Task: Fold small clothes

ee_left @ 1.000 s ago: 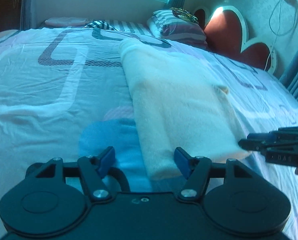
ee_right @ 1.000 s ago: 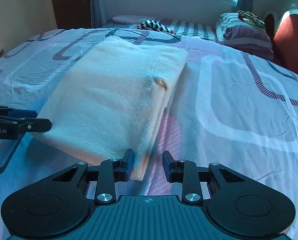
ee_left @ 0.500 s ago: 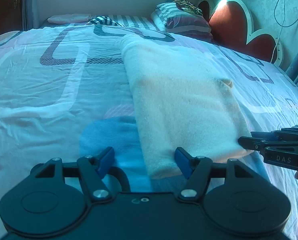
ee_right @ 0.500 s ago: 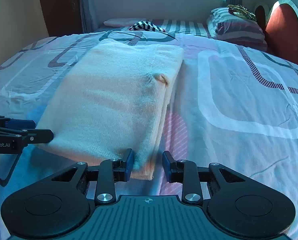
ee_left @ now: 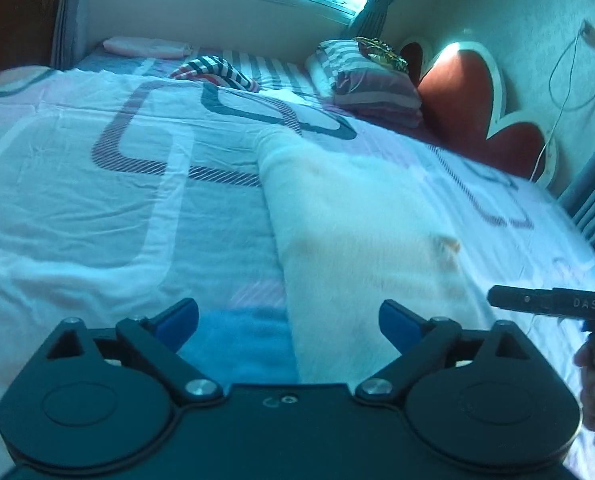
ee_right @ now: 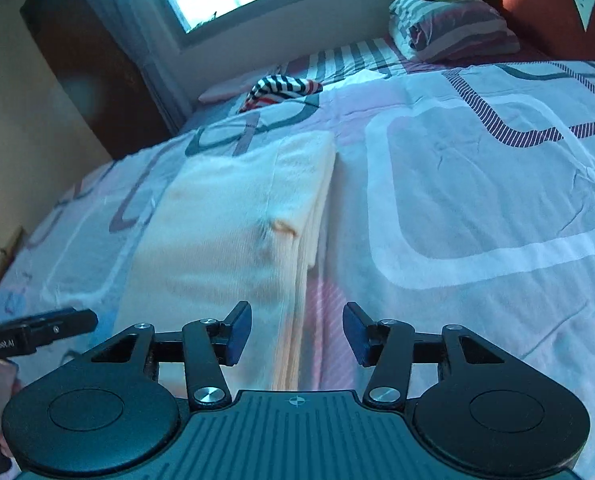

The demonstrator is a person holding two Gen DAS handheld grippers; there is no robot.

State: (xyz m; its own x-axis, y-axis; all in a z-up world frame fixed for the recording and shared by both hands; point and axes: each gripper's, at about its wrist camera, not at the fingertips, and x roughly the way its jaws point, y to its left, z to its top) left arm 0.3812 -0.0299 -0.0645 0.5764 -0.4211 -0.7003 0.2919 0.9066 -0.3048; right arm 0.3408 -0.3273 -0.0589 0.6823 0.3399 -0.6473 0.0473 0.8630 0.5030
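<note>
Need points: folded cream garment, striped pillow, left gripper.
folded cream garment (ee_right: 225,248), right wrist view, middle of its top face.
striped pillow (ee_left: 373,84), left wrist view, its front side.
left gripper (ee_left: 289,320), left wrist view, midway between its open blue fingertips.

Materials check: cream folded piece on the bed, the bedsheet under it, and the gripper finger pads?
Cream folded piece: looks like soft knit or terry, matte and fuzzy, with stacked layer edges along its right side. Bedsheet: thin woven fabric, likely cotton or a blend, smooth with fine creases and a flat print. Finger pads: blue, matte, probably rubber or soft plastic, on black hard-plastic arms; the exact material is unclear.
</note>
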